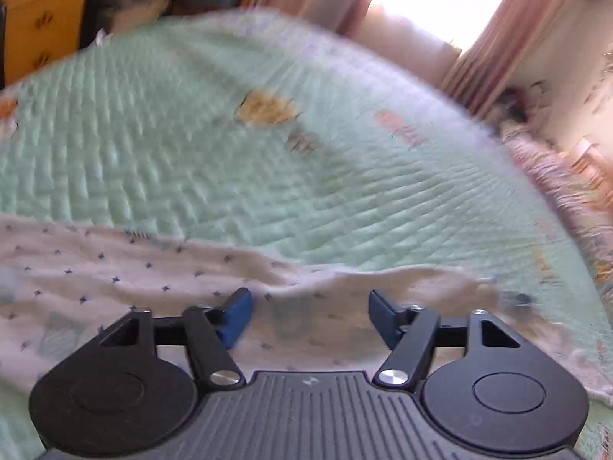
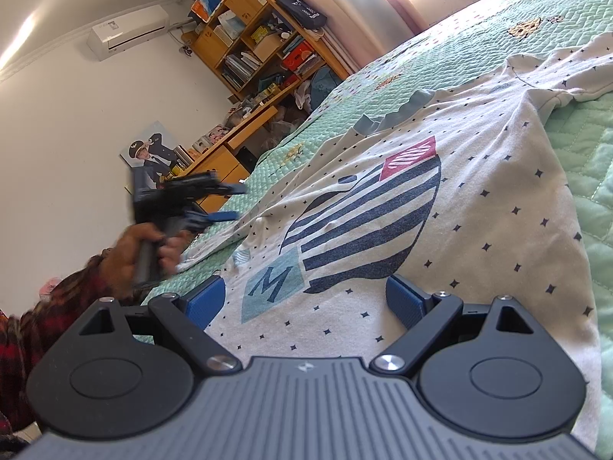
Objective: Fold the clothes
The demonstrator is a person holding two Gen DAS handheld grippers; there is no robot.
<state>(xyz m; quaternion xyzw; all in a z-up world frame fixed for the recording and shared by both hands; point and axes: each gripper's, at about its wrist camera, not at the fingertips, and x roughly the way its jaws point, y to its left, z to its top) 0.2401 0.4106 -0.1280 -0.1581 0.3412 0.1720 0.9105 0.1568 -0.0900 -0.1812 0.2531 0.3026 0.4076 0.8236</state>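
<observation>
white star-print shirt [image 2: 440, 207] lies flat on green quilt [image 1: 230, 153] (left view blurred). left gripper [image 1: 308, 316] and right gripper [image 2: 304, 301] both released, fingers spread, grasping nothing.

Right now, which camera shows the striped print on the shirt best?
The right wrist view: the striped print lies sharp and whole between the open fingers. The left wrist view is blurred and shows only the shirt edge, with no print.

A bed under a green quilted cover [image 2: 574, 142] — a white star-dotted shirt [image 2: 479, 176] lies spread on it
</observation>
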